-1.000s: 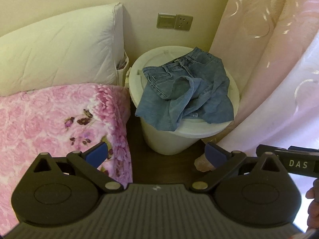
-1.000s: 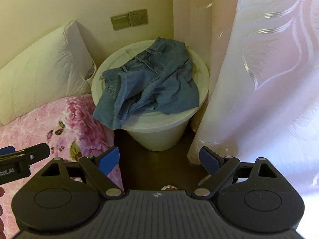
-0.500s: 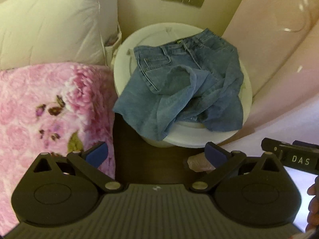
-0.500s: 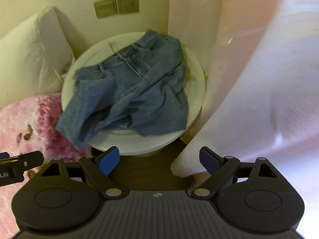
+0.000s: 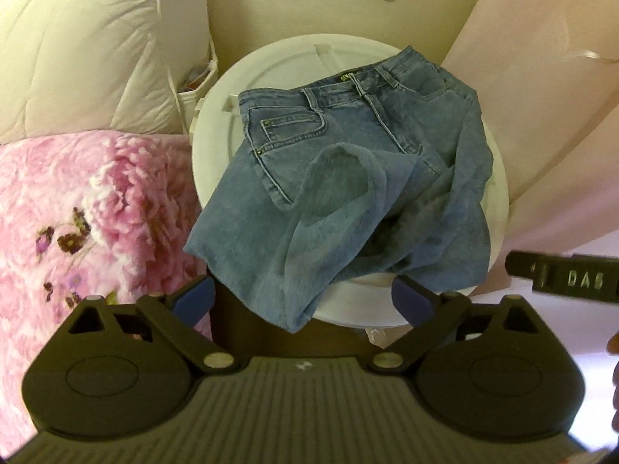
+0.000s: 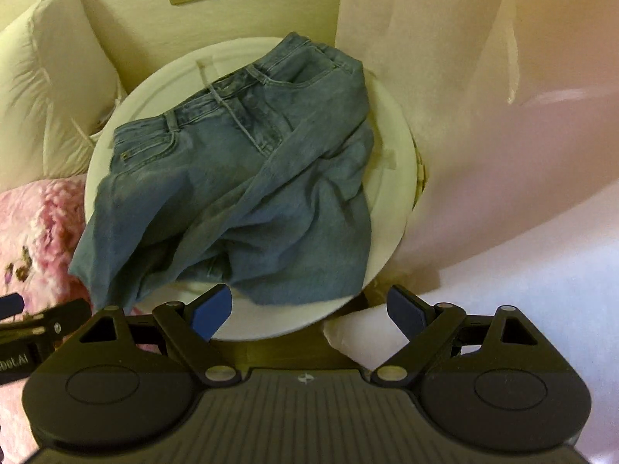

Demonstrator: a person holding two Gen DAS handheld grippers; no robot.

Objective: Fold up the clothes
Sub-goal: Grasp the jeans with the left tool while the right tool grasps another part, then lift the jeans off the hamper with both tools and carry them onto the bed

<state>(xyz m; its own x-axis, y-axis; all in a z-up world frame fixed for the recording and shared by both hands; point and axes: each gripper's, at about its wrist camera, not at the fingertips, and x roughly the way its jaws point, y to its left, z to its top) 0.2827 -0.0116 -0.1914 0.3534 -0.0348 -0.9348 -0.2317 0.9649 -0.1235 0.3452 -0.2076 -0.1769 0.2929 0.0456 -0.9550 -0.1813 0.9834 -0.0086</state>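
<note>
A pair of crumpled blue jeans (image 5: 348, 193) (image 6: 240, 185) lies on the round white lid of a bucket (image 5: 271, 65) (image 6: 154, 89), waistband toward the wall, one leg hanging over the near left rim. My left gripper (image 5: 301, 301) hovers above that hanging corner. Its jaws are closing but still wide, and the blue pads touch no cloth. My right gripper (image 6: 309, 309) is open over the near rim, with nothing between its pads. Each gripper shows at the edge of the other's view.
A white pillow (image 5: 85, 38) leans on the wall at the left, above a pink floral blanket (image 5: 77, 212) on the bed. A pale pink curtain (image 6: 503, 116) hangs close on the right. A strip of dark floor (image 5: 247, 332) lies between bed and bucket.
Both grippers have come down and forward toward the bucket, so the jeans fill far more of each view. The jeans themselves have not moved.
</note>
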